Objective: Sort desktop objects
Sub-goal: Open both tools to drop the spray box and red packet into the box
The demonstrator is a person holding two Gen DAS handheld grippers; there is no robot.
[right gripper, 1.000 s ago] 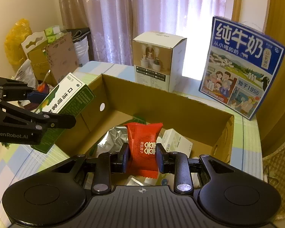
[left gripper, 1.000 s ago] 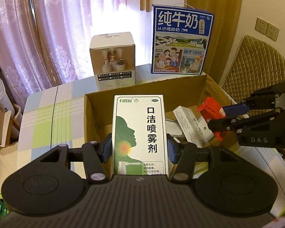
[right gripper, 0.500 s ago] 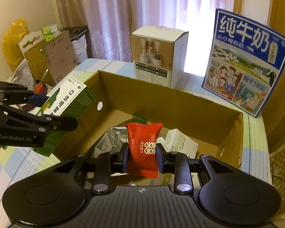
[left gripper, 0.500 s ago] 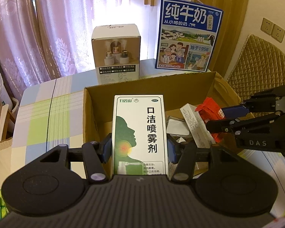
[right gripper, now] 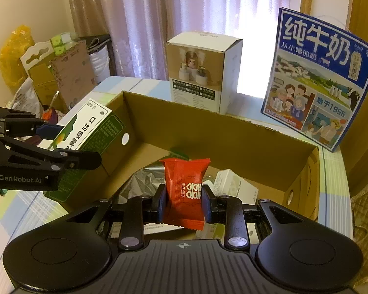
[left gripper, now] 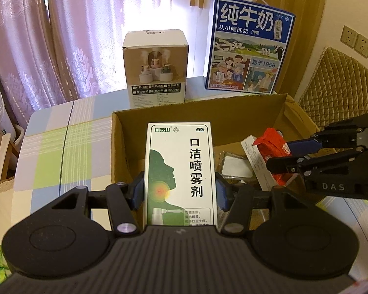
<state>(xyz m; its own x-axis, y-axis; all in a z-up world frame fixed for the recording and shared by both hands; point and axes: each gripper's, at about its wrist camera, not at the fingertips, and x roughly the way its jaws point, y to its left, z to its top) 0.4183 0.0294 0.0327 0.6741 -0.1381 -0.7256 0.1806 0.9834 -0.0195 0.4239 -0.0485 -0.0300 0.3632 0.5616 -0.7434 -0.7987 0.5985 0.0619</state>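
The left claw pinches a tall white-and-green medicine spray carton by its two long sides, both blue pads pressed flat against the cardboard. The carton is held clear of the tabletop, over the left wall of an open brown corrugated cardboard box. The right claw pinches a small red foil snack packet with white print, pads against both side edges; the packet hangs above the box interior. Inside the box lie a crumpled silver foil bag and a small white carton. The box rests on a tabletop covered with a pastel checked cloth. Behind the box, a white-and-tan humidifier carton and a large blue milk carton stand upright, apart from each other, before pink lace curtains.
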